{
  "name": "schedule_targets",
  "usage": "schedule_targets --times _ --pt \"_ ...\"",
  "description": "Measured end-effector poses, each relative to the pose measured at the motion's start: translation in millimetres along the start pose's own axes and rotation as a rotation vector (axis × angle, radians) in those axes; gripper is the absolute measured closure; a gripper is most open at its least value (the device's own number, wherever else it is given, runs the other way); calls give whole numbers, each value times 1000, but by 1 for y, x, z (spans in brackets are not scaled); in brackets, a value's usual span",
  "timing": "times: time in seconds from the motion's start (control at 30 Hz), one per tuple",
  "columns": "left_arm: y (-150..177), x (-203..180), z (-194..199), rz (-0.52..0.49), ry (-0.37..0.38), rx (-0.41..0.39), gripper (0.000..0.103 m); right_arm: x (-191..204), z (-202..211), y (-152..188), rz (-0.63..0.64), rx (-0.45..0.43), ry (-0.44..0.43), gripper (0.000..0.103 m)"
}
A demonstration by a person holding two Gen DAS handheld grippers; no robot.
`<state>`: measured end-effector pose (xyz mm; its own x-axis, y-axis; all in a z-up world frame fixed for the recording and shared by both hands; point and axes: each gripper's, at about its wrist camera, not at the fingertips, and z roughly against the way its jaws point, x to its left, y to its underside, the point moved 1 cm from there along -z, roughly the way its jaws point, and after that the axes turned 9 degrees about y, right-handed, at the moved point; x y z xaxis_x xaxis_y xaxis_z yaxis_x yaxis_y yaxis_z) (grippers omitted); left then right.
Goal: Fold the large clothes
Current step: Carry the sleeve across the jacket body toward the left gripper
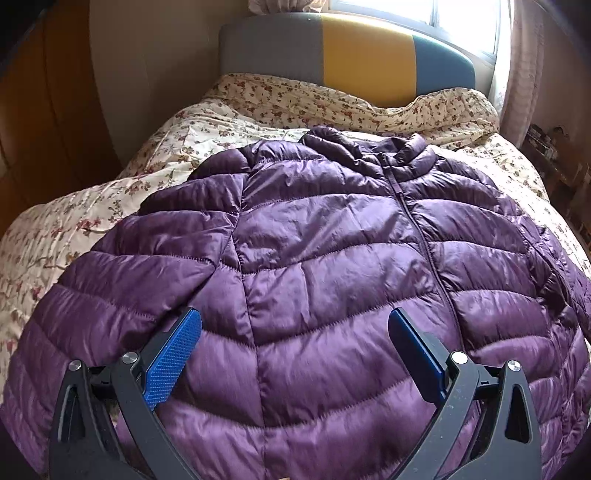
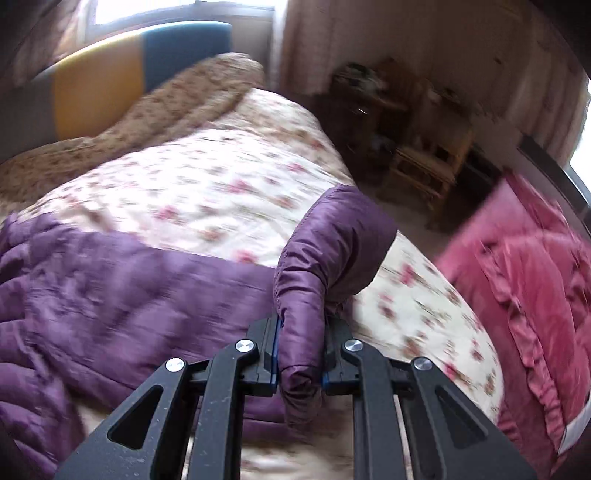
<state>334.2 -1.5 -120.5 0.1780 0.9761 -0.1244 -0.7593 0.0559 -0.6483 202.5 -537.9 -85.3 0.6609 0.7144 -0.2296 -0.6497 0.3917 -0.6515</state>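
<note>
Spread flat across the floral quilt [image 1: 192, 125] of a bed, the purple puffer jacket [image 1: 332, 258] lies front side up, its zipper [image 1: 417, 221] closed and running from the stand-up collar [image 1: 399, 147] down toward the hem nearest the camera. Behind the bed stands a padded headboard [image 1: 365, 59] in grey, yellow and blue panels, with a bright window [image 1: 461, 18] above it.

The left gripper [image 1: 295, 328] hovers over the lower body of the jacket with its jaws spread wide; nothing sits between the blue pads [image 1: 173, 354], and they do not touch the fabric as far as the left wrist view shows.

The right gripper [image 2: 301, 354] is pinched together on the jacket's sleeve [image 2: 325, 251]. The cuff end of that sleeve is clamped between the jaws, and the sleeve rises from the grip, lifted clear of the quilt [image 2: 229, 177], bending over at its top. The rest of the jacket [image 2: 110, 280] lies to the left in this view, on the bed. The right wrist view is motion-blurred. To the right of the bed a pink ruffled cloth [image 2: 528, 273] is visible, and a wooden stand [image 2: 424, 162] sits on the floor beyond the bed's far corner.
</note>
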Motion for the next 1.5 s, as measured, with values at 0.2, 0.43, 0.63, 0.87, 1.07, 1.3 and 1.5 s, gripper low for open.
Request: schedule_targets --times 0.2,0.43,0.63,0.87,1.07,1.3,1.5 --pt "-7 13 -12 58 31 23 3 87 20 -4 115 -52 -92 90" --pt "-13 33 -15 126 68 18 3 186 42 -2 233 -100 -201 90" --pt "-12 38 -21 94 83 37 3 257 68 16 345 -126 -315 90" --pt "-12 45 -24 114 120 39 3 323 99 39 454 -131 -460 90" --pt "-13 46 -24 122 134 42 3 358 112 64 543 -115 -551 84" --pt "-14 49 -16 167 146 34 3 361 123 82 597 -160 -524 44" --pt "-18 47 -6 192 154 23 3 337 138 93 630 -232 -483 18"
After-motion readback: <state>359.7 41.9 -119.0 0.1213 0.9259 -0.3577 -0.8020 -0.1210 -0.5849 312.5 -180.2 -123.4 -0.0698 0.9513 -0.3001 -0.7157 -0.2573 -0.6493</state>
